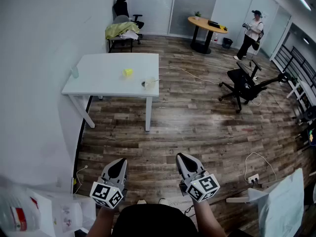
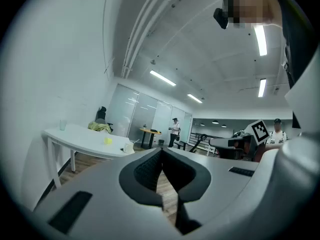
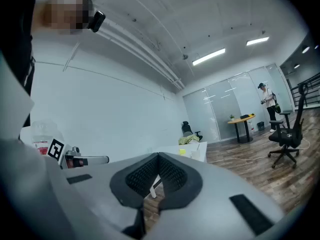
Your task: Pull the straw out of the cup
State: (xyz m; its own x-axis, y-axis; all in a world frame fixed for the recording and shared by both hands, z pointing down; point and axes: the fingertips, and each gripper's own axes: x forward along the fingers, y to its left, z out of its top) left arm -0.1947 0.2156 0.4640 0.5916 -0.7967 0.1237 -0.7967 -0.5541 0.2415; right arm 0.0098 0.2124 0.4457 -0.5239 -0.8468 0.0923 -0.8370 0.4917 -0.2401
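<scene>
Distant white counter (image 1: 98, 73) bears a clear plastic cup (image 1: 149, 84) whose thin straw (image 1: 156, 80), probably light and bendy, suits a high pinch; left gripper (image 1: 120, 163) and right gripper (image 1: 183, 158) fingers closed, empty.

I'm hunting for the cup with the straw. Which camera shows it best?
The head view: the cup stands unblocked on the white table, seen from above. The left gripper view shows it tiny and far off; the right gripper view shows barely a speck.
</scene>
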